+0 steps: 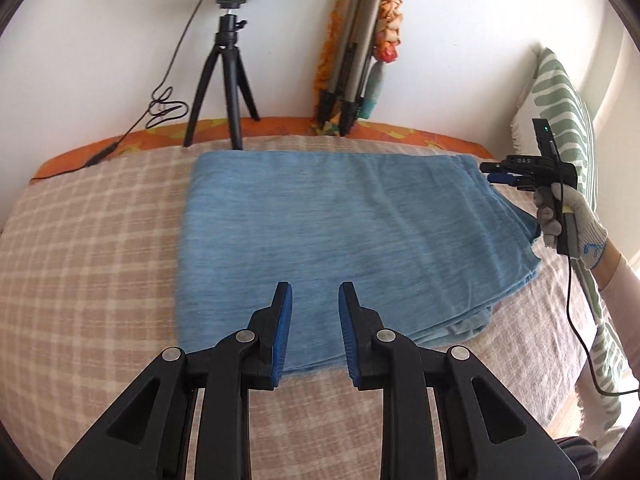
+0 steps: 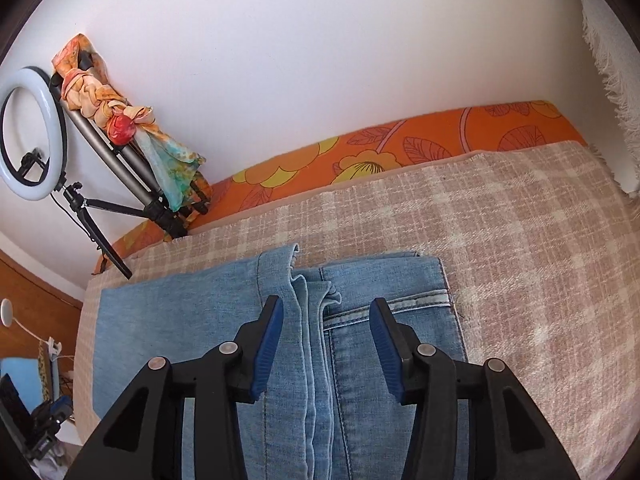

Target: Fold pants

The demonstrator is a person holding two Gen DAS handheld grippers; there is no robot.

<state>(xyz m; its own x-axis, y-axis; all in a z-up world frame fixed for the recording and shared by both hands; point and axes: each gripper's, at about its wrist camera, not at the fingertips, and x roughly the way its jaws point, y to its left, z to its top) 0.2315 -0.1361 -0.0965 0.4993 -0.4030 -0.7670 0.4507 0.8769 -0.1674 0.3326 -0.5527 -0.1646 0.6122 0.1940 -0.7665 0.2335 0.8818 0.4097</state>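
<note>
Folded blue denim pants (image 1: 340, 232) on a plaid-covered bed, two hand-held grippers over them.

Pants: folded into a flat rectangle, lying on the beige plaid blanket (image 1: 92, 248); in the right wrist view the hems and waistband edge point toward 12 o'clock. Left gripper (image 1: 315, 300): over the near edge of the pants, jaws slightly apart, nothing between the blue pads. Right gripper (image 2: 326, 316): jaws spread, not pressing the stacked denim edges seen between them; in the left wrist view it sits at 3 o'clock by the pants' end, held by a gloved hand (image 1: 576, 220). Ring light on tripod (image 1: 228, 80) at 11 o'clock against the wall; second tripod (image 1: 356, 60), wrapped in a scarf, at 12 o'clock. Orange floral sheet (image 2: 400, 152) along the wall edge.
</note>
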